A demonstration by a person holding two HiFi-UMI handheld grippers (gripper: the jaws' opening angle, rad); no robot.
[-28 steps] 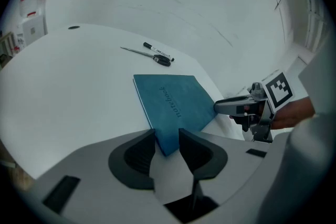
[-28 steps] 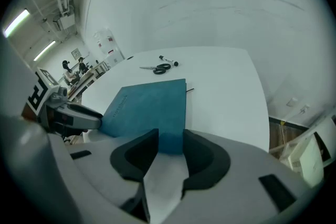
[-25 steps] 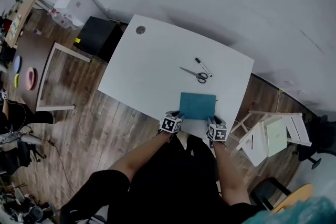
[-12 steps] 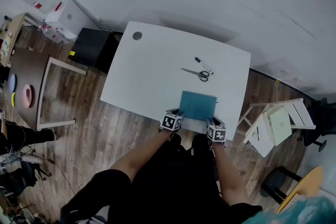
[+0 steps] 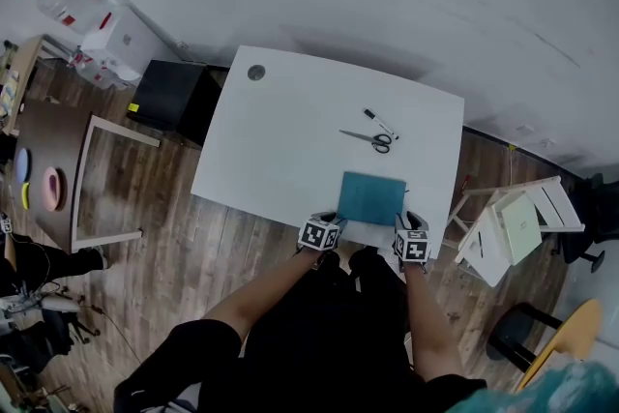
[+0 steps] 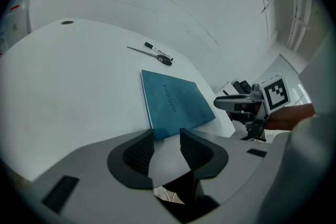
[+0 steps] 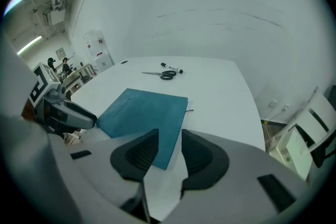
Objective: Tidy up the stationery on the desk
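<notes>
A teal notebook [image 5: 372, 198] lies flat near the front edge of the white desk [image 5: 280, 140]. Farther back lie black scissors [image 5: 370, 139] and a black-capped marker [image 5: 379, 123]. My left gripper [image 5: 327, 220] hovers at the notebook's near left corner. Its jaws have just been opening, and in the left gripper view [image 6: 167, 134] only bare desk shows between them, with the notebook [image 6: 176, 102] just beyond the tips. My right gripper [image 5: 406, 227] is open at the near right corner. In the right gripper view [image 7: 170, 136] the notebook [image 7: 144, 110] corner shows in the gap, unpressed.
A black cabinet [image 5: 169, 92] stands left of the desk, with a wooden frame [image 5: 106, 160] on the floor beside it. White folding stools [image 5: 513, 232] stand at the right. A round cable hole [image 5: 256, 73] sits in the desk's far left corner.
Both grippers have drawn back and risen a little from the notebook's near corners. The notebook, scissors and marker lie where they were.
</notes>
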